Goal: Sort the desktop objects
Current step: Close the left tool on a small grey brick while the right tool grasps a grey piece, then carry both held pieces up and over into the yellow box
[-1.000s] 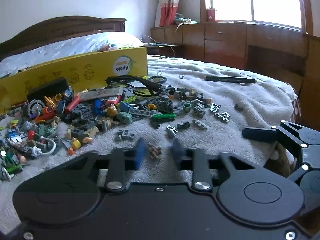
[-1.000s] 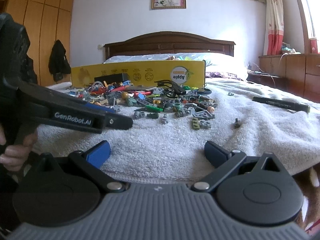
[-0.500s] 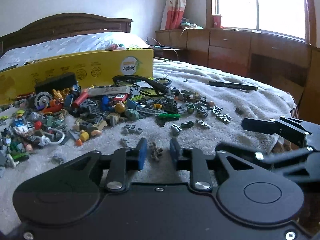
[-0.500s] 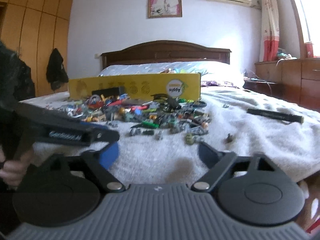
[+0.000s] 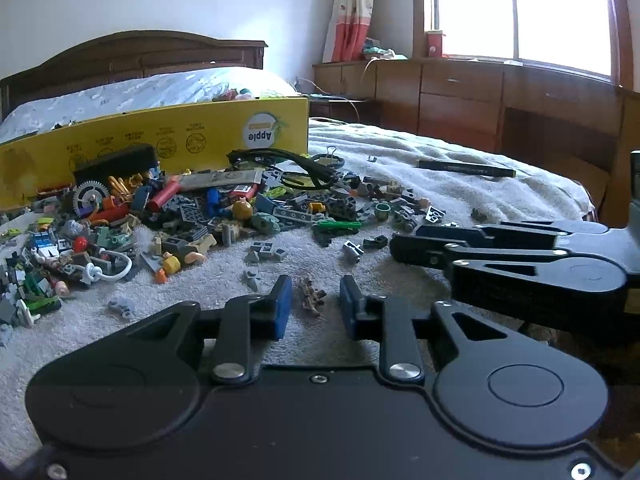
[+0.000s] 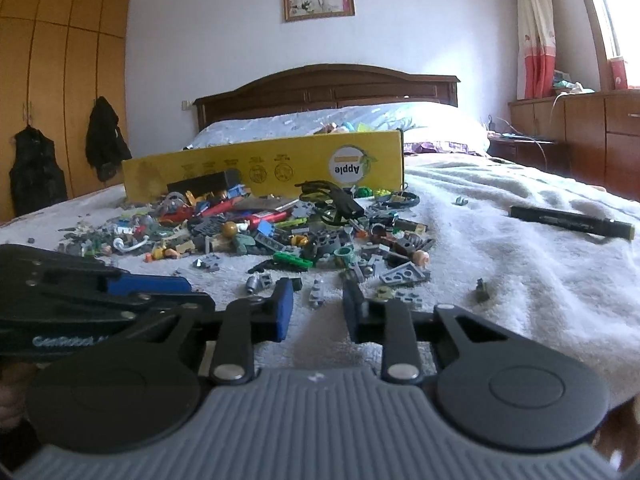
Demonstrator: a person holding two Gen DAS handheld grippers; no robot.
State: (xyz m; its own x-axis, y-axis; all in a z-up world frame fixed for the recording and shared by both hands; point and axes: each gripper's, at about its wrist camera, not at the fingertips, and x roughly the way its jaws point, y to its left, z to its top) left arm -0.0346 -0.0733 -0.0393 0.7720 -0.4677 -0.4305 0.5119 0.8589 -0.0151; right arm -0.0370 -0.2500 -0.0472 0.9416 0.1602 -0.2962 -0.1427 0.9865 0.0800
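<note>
A pile of small toy bricks and parts lies on a white towel on the bed. My left gripper hovers low over the towel with its jaws closing. A small brown piece lies in the gap, and the blue pads do not touch it. My right gripper is closing too. A small grey brick shows in its gap, untouched. In the left wrist view the right gripper's fingers reach in from the right.
A yellow cardboard box stands behind the pile. A black marker lies on the towel to the right. Wooden cabinets line the right wall under the window. The bed's edge drops off at the right.
The right gripper's jaws have come from wide apart to a narrow gap, and it has moved closer to the pile. The left gripper has stayed over the brown piece.
</note>
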